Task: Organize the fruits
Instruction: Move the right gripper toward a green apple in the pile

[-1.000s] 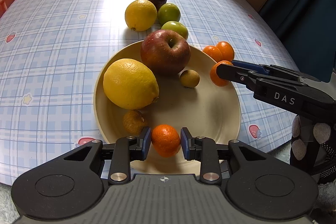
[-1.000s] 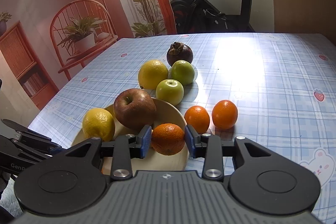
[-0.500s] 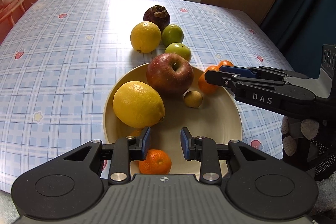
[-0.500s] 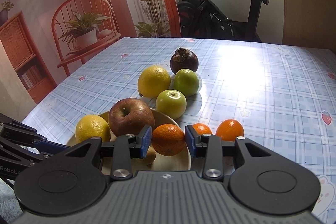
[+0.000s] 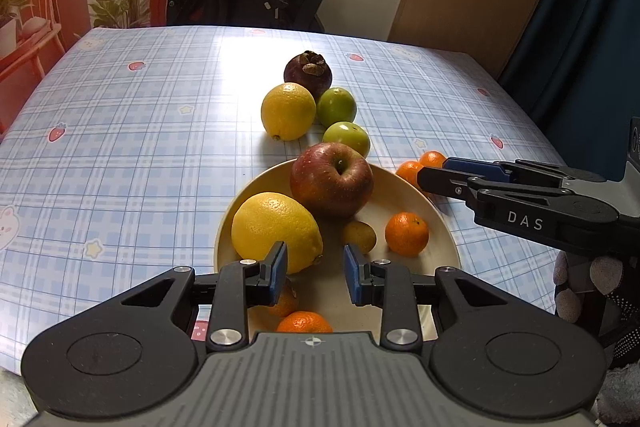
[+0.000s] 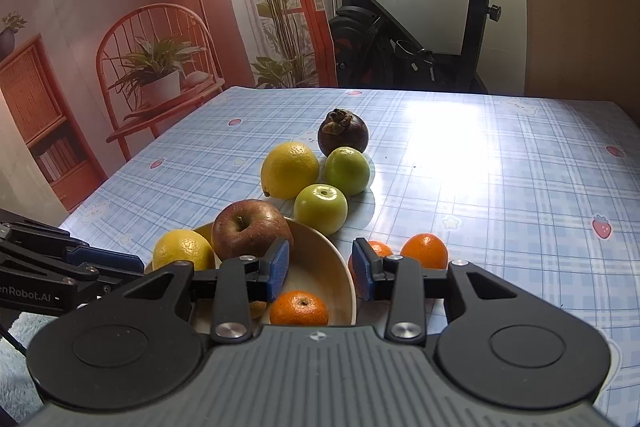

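Observation:
A cream plate [image 5: 404, 191] holds a red apple [image 5: 332, 179], a lemon [image 5: 276, 231], a small brown fruit [image 5: 359, 237] and two mandarins [image 5: 406, 233] [image 5: 304, 323]. My left gripper [image 5: 315, 273] hovers open over the plate's near edge, with nothing between its pads. My right gripper [image 6: 321, 267] is open and empty above the plate rim [image 6: 348, 279], and a mandarin [image 6: 299, 308] lies just below it. On the cloth beyond lie a lemon [image 5: 288, 111], a mangosteen [image 5: 308, 69], two green apples [image 5: 337, 105] [image 5: 346, 138] and two mandarins [image 5: 410, 173] [image 6: 425, 249].
The table [image 5: 140, 147] has a blue checked cloth, with bare cloth to the left and far right. An exercise bike [image 6: 400, 39], a red chair with a potted plant [image 6: 156, 75] and a shelf stand behind it. My right gripper [image 5: 436, 175] reaches in over the plate's right side.
Each gripper held a mandarin a second ago; both mandarins now lie on the plate. Both views have tilted up and drawn back a little from the plate.

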A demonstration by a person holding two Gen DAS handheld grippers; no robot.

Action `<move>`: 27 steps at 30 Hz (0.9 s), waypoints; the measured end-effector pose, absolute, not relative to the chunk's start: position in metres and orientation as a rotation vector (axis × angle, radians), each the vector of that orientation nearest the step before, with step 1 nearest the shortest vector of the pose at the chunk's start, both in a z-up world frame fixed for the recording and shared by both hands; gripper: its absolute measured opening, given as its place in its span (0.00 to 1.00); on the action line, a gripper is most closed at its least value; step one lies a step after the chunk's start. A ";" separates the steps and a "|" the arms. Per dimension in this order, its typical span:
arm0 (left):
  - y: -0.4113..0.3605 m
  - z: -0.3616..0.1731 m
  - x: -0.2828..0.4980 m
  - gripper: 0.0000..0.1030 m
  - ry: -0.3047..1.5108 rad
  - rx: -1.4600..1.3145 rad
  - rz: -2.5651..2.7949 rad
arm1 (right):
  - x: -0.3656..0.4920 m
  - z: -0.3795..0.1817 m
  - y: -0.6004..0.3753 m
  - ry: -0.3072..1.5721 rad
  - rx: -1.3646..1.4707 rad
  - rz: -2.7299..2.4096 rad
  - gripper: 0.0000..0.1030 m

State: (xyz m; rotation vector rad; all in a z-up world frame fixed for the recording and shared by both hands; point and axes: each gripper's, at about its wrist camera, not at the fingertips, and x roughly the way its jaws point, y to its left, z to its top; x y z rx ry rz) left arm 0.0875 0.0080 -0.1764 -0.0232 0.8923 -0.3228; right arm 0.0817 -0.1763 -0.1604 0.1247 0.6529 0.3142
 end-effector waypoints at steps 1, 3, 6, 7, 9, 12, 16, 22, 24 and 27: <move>0.008 -0.175 0.087 0.32 0.886 -0.023 -0.318 | 0.081 -0.160 -0.177 0.653 0.127 0.311 0.38; 0.010 -0.173 0.086 0.32 0.867 -0.024 -0.306 | 0.080 -0.160 -0.178 0.653 0.132 0.307 0.38; 0.011 -0.170 0.086 0.32 0.846 -0.021 -0.290 | 0.078 -0.159 -0.179 0.651 0.135 0.304 0.38; 0.011 -0.170 0.087 0.32 0.837 -0.016 -0.285 | 0.077 -0.160 -0.179 0.650 0.135 0.302 0.38; 0.012 -0.168 0.086 0.32 0.822 -0.014 -0.273 | 0.076 -0.161 -0.179 0.650 0.137 0.298 0.38; 0.014 -0.167 0.088 0.32 0.800 -0.020 -0.249 | 0.076 -0.163 -0.178 0.654 0.140 0.298 0.38; 0.018 -0.167 0.091 0.32 0.797 -0.034 -0.225 | 0.076 -0.165 -0.179 0.659 0.144 0.300 0.38; 0.022 -0.166 0.096 0.32 0.788 -0.048 -0.209 | 0.076 -0.165 -0.181 0.654 0.147 0.296 0.38; 0.023 -0.163 0.102 0.32 0.776 -0.054 -0.207 | 0.077 -0.164 -0.182 0.654 0.147 0.296 0.38; 0.027 -0.153 0.110 0.32 0.742 -0.049 -0.200 | 0.080 -0.160 -0.185 0.647 0.141 0.292 0.38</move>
